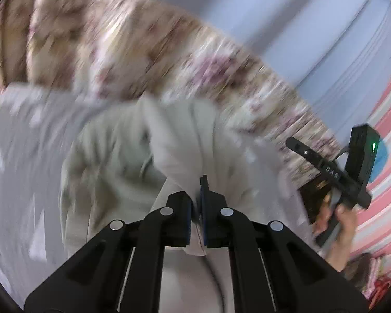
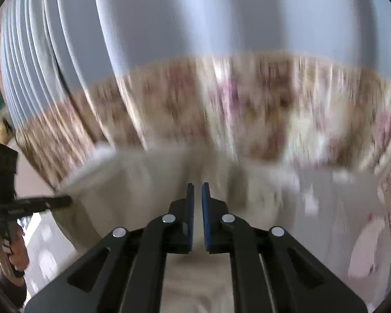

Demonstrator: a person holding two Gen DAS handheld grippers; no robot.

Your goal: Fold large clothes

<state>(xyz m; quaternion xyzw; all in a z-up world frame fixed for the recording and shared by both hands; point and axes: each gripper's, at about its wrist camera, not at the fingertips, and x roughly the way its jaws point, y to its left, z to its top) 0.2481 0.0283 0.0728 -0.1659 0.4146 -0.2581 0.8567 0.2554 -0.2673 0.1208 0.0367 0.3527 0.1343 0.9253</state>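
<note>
Garment (image 1: 112,161): a large, pale grey-beige piece of clothing, bunched and partly lifted above a grey sheet with white patches (image 1: 15,140). Both views are motion-blurred.

Left gripper (image 1: 196,198): jaws pressed nearly together, pinching a fold of the garment; the cloth passes between the blue pads and hangs down below them.

Right gripper (image 2: 197,198): jaws almost closed with a narrow gap. The garment lies directly behind and below the fingers; whether cloth sits in the gap cannot be told. In the left wrist view this gripper (image 1: 292,142) appears at the right, held by a hand (image 1: 338,221), its tips clear of the garment.

Surroundings: a floral beige-and-pink bedcover (image 1: 143,44) lies beyond the garment, with blue-grey curtains (image 2: 195,13) behind it and a pink striped wall (image 1: 383,182) at the right.
</note>
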